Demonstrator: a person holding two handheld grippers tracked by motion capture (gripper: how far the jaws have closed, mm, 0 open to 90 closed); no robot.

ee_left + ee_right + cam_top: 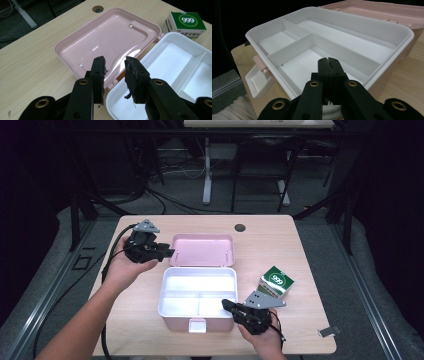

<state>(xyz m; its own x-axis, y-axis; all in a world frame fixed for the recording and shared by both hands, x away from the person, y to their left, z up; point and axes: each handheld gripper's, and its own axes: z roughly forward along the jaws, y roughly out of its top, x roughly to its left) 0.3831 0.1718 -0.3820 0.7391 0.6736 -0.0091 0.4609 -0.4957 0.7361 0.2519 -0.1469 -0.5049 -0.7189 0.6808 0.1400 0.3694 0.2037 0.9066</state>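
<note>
Pink lunch box (pixel 197 307), lid (pixel 202 250) laid flat open behind its white tray, at table (pixel 300 250) centre; left gripper (pixel 167 253) jaws apart, empty, by lid's left edge; right gripper (pixel 229 304) pressed together over tray's front-right rim; green carton (pixel 276 281) just right.

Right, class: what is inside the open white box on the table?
The white box holds nothing: three bare compartments, one long and two smaller, split by white dividers. The shut right gripper hides part of one small compartment's floor. Its pink lid lies open behind.
</note>
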